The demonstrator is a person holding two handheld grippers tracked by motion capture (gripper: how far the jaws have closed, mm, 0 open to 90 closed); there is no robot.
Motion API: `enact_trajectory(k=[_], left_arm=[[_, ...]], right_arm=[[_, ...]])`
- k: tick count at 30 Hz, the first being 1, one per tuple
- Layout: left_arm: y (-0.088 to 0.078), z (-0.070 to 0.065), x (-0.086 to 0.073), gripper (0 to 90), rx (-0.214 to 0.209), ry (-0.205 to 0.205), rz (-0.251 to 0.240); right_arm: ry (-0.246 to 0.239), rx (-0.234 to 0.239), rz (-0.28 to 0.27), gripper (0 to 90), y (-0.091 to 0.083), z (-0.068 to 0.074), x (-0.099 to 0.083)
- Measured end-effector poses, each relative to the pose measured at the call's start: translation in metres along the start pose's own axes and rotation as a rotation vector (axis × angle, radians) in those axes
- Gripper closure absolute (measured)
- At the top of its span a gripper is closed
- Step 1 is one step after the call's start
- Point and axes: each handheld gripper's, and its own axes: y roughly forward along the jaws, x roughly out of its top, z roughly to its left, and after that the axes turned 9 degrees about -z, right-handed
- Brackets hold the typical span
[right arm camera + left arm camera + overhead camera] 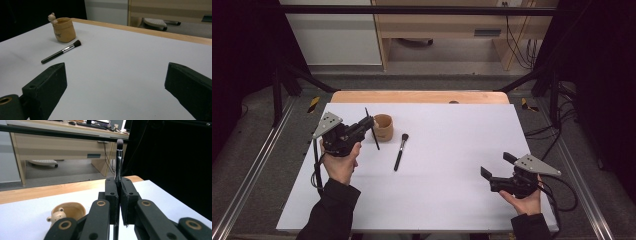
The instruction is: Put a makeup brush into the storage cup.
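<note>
My left gripper (pixel 368 123) is shut on a thin black makeup brush (pixel 372 129), held off the table just left of a tan cup (pixel 383 126). In the left gripper view the thin brush (pixel 118 160) stands upright between the closed jaws, bristles on top, and the tan cup (pixel 67 212) with a small animal head on its rim sits below left. A second, thicker brush (pixel 400 151) lies flat on the white table, right of the cup. My right gripper (pixel 497 166) hovers open near the table's front right. The cup (pixel 63 29) and the lying brush (pixel 61 52) sit far off to its left.
The white table top (pixel 442 165) has a wooden strip (pixel 419 96) along its far edge. Beyond it stand a wooden desk (pixel 462 25) and cables on the floor. Dark metal frame rails (pixel 257 160) run along both sides of the table.
</note>
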Motion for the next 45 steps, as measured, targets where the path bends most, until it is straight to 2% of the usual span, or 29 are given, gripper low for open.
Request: enact_trajectory(k=[9,13,17,29,38,45], left_arm=[[0.006,0.007,0.01,84.7,0.013,0.025,-0.005],[0.014,0.008,0.015,84.7,0.015,0.05,0.007],[0.02,0.01,0.017,84.7,0.018,0.055,0.013],[0.037,0.019,0.015,84.7,0.039,0.062,0.041],[0.046,0.027,0.013,84.7,0.052,0.063,0.045],[0.054,0.031,0.012,84.7,0.065,0.08,0.049]], right_arm=[[0.013,-0.003,0.001,5.0,-0.001,-0.002,-0.002],[0.018,-0.009,0.001,5.2,-0.002,-0.004,-0.003],[0.019,-0.01,-0.001,5.3,-0.002,-0.004,-0.003],[0.011,-0.013,0.0,5.0,-0.001,-0.004,-0.003],[0.009,-0.005,-0.006,5.1,-0.001,-0.004,-0.004],[0.013,-0.002,0.001,5.0,-0.001,-0.004,-0.004]])
